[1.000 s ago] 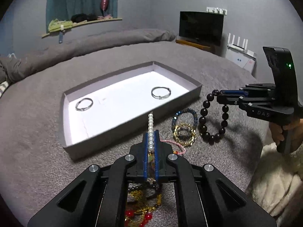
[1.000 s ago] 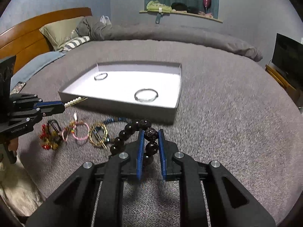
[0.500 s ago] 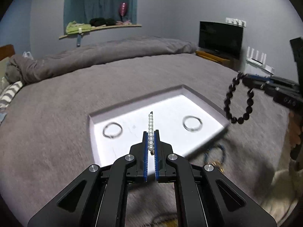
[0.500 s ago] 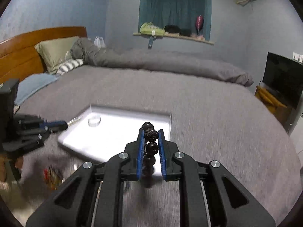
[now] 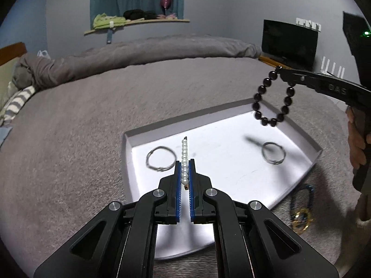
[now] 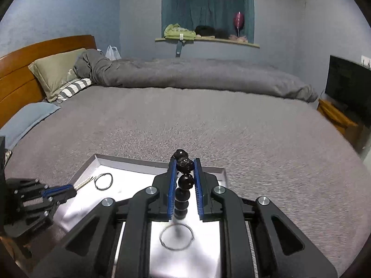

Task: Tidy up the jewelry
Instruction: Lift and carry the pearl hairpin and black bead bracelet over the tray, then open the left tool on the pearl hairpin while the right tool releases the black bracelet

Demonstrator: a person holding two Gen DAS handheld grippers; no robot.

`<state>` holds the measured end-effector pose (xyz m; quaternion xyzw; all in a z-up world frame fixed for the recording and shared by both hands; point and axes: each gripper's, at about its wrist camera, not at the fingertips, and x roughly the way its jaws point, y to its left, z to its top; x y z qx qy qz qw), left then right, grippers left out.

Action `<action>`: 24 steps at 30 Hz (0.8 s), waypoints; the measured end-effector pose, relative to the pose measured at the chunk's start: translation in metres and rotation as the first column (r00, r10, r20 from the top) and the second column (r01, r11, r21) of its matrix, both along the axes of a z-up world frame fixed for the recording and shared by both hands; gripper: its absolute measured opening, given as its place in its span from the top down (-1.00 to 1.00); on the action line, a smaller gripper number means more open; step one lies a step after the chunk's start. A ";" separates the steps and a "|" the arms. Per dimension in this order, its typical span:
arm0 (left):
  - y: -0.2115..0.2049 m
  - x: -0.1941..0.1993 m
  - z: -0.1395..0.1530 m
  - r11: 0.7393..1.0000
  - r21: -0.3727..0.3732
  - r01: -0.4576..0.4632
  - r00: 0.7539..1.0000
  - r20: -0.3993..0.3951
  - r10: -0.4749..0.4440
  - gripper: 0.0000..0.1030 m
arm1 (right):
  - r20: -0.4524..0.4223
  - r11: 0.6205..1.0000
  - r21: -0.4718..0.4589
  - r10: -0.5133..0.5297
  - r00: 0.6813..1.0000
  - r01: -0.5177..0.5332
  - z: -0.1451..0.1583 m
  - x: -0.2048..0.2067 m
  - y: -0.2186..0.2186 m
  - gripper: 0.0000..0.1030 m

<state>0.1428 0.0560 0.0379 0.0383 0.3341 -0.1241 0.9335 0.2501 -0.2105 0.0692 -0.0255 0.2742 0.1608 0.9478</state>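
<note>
A shallow white tray (image 5: 308,139) lies on the grey bed, and also shows in the right wrist view (image 6: 129,159). Two silver bangles lie in it, one at the left (image 5: 161,158) and one at the right (image 5: 273,153). My left gripper (image 5: 184,169) is shut on a white pearl bracelet (image 5: 184,155) and holds it above the tray's left half. My right gripper (image 6: 184,169) is shut on a dark bead bracelet (image 6: 184,183), which hangs above the tray's right side (image 5: 273,97), over the right bangle (image 6: 176,236).
A blue bead bracelet (image 5: 301,194) and a gold one (image 5: 301,217) lie on the bedspread to the right of the tray. Pillows (image 6: 53,69) and a rolled grey duvet (image 6: 197,74) lie at the far side. A TV (image 5: 288,41) stands at the right.
Both grippers have lifted with their bracelets and moved forward from the loose jewelry pile to above the tray. The tray now sits close beneath them.
</note>
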 end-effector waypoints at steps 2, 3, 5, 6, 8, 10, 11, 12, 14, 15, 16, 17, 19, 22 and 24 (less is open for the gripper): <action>0.004 0.004 -0.005 1.000 0.002 -0.008 1.000 -0.014 0.008 0.89 | -0.032 1.000 0.015 0.001 0.999 0.000 -0.009 0.009 0.000 0.72; 0.007 0.006 -0.010 1.000 0.002 -0.012 1.000 -0.025 0.012 0.89 | -0.053 1.000 0.015 -0.003 0.999 0.003 -0.016 0.013 -0.001 0.72; 0.010 0.011 -0.017 1.000 0.000 -0.017 0.999 -0.051 0.017 0.89 | -0.087 1.000 0.006 -0.020 0.996 0.021 -0.028 0.021 -0.005 0.72; 0.011 0.012 -0.020 1.000 0.002 -0.018 0.998 -0.059 0.018 0.89 | -0.096 1.000 0.001 -0.030 0.995 0.030 -0.032 0.024 -0.005 0.72; 0.013 0.014 -0.024 1.000 0.006 -0.020 0.997 -0.072 0.021 0.89 | -0.115 0.999 -0.011 -0.048 0.992 0.047 -0.040 0.028 -0.010 0.72; 0.014 0.015 -0.027 1.000 0.008 -0.023 0.996 -0.084 0.023 0.89 | -0.146 0.998 -0.022 -0.059 0.987 0.056 -0.048 0.032 -0.012 0.72; 0.015 0.016 -0.029 1.000 0.010 -0.026 0.996 -0.087 0.027 0.89 | -0.162 0.998 -0.030 -0.061 0.985 0.057 -0.052 0.034 -0.012 0.72; 0.015 0.016 -0.030 1.000 0.011 -0.029 0.996 -0.089 0.030 0.89 | -0.178 0.997 -0.044 -0.064 0.982 0.057 -0.056 0.035 -0.011 0.72; 0.016 0.018 -0.033 1.000 0.017 -0.027 0.995 -0.100 0.028 0.89 | -0.195 0.996 -0.066 -0.065 0.979 0.053 -0.061 0.036 -0.008 0.72; 0.015 0.018 -0.035 1.000 0.022 -0.022 0.994 -0.104 0.024 0.89 | -0.201 0.996 -0.070 -0.065 0.977 0.052 -0.063 0.036 -0.006 0.72; 0.015 0.018 -0.036 1.000 0.024 -0.021 0.994 -0.105 0.023 0.89 | -0.206 0.996 -0.075 -0.065 0.976 0.051 -0.065 0.036 -0.005 0.72; 0.014 0.016 -0.037 1.000 0.024 -0.020 0.994 -0.104 0.023 0.89 | -0.208 0.995 -0.081 -0.066 0.976 0.050 -0.065 0.036 -0.004 0.72; 0.015 0.017 -0.038 1.000 0.019 -0.019 0.994 -0.104 0.021 0.89 | -0.214 0.994 -0.102 -0.069 0.974 0.048 -0.067 0.035 -0.001 0.72; 0.017 0.017 -0.039 1.000 0.009 -0.020 0.994 -0.106 0.021 0.89 | -0.215 0.991 -0.121 -0.078 0.974 0.052 -0.066 0.033 -0.002 0.72; 0.016 0.016 -0.039 1.000 0.007 -0.022 0.994 -0.106 0.022 0.89 | -0.218 0.990 -0.131 -0.085 0.972 0.057 -0.067 0.031 -0.001 0.72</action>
